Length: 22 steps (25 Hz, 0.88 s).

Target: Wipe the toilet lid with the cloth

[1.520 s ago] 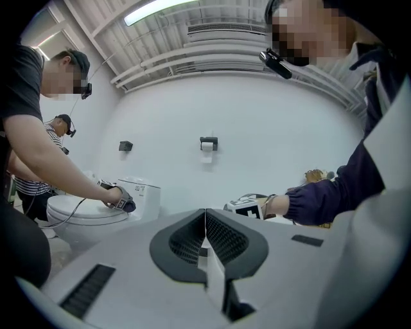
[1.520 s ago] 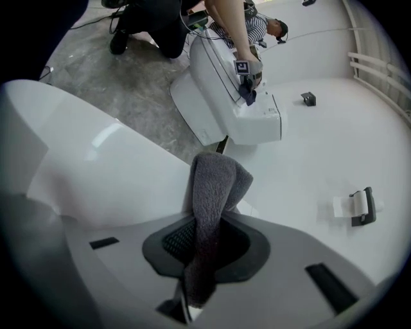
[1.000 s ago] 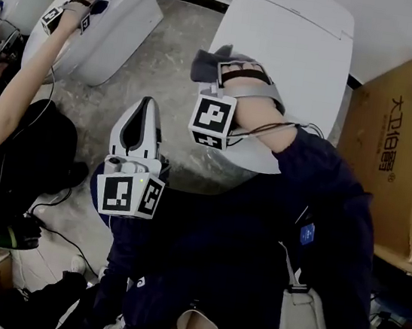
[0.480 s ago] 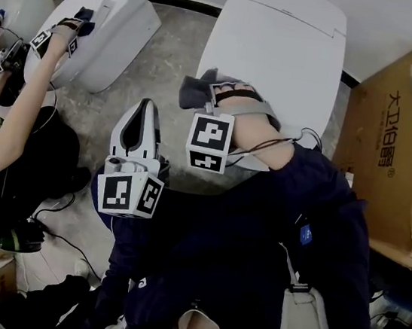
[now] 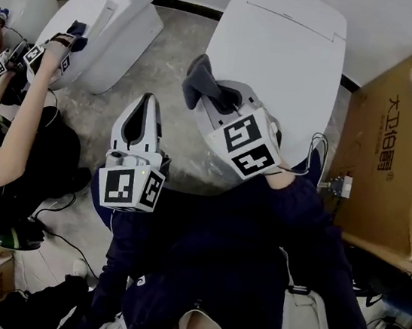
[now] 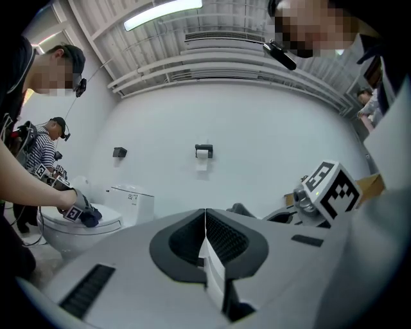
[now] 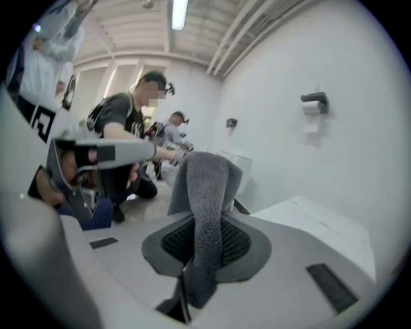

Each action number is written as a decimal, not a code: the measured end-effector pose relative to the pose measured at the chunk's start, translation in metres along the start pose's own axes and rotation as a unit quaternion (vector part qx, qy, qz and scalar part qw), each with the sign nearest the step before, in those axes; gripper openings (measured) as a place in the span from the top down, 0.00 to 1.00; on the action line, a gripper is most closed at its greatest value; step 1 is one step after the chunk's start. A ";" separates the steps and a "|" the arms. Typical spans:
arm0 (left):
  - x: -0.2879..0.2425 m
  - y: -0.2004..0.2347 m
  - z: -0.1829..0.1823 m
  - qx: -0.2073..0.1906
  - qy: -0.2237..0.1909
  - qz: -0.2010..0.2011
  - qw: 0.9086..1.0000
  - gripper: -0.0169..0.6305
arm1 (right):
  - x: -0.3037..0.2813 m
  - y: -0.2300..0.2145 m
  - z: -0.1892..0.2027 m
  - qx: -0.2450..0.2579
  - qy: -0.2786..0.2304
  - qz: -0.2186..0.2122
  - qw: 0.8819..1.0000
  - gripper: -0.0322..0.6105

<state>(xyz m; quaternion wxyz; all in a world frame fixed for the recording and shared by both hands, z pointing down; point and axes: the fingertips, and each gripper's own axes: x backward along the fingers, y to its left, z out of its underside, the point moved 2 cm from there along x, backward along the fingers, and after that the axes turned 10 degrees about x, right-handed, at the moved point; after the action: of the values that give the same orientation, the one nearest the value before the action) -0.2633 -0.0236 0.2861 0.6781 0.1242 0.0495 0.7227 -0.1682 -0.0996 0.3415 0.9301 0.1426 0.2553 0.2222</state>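
Cloth [image 5: 200, 81], clenched in the right hand-held gripper [image 5: 217, 99], has pivoted at the left edge of the lid [image 5: 283, 49], likely readying another stroke; the left hand-held gripper [image 5: 148, 102] is clenched on nothing.

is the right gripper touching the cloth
Touching. The right gripper view shows the right gripper with its jaws closed on the cloth, which stands up between them.

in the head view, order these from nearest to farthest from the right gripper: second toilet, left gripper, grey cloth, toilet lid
1. grey cloth, clamped in the right gripper itself.
2. toilet lid, directly under it.
3. left gripper, to its left, over the floor.
4. second toilet, far upper left.
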 end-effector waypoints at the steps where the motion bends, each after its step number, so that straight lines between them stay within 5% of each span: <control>1: -0.001 0.000 0.000 0.000 0.000 0.000 1.000 0.95 | 0.006 -0.005 -0.005 -0.032 -0.028 0.018 0.999 0.84; 5: -0.004 -0.001 -0.001 -0.003 -0.002 0.000 1.000 0.95 | 0.030 -0.025 -0.017 -0.109 -0.114 0.091 0.983 0.84; 10: -0.005 -0.002 0.000 -0.007 -0.003 0.000 1.000 0.95 | 0.053 -0.033 -0.022 -0.145 -0.179 0.131 0.964 0.84; 22: -0.006 -0.005 0.006 -0.010 0.002 0.001 1.000 0.95 | 0.059 -0.028 -0.024 -0.161 -0.201 0.136 0.957 0.84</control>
<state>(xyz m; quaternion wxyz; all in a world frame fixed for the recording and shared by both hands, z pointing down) -0.2562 -0.0297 0.2901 0.6786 0.1163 0.0436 0.7240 -0.1260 -0.0915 0.2862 0.9337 0.0665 0.0018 0.3518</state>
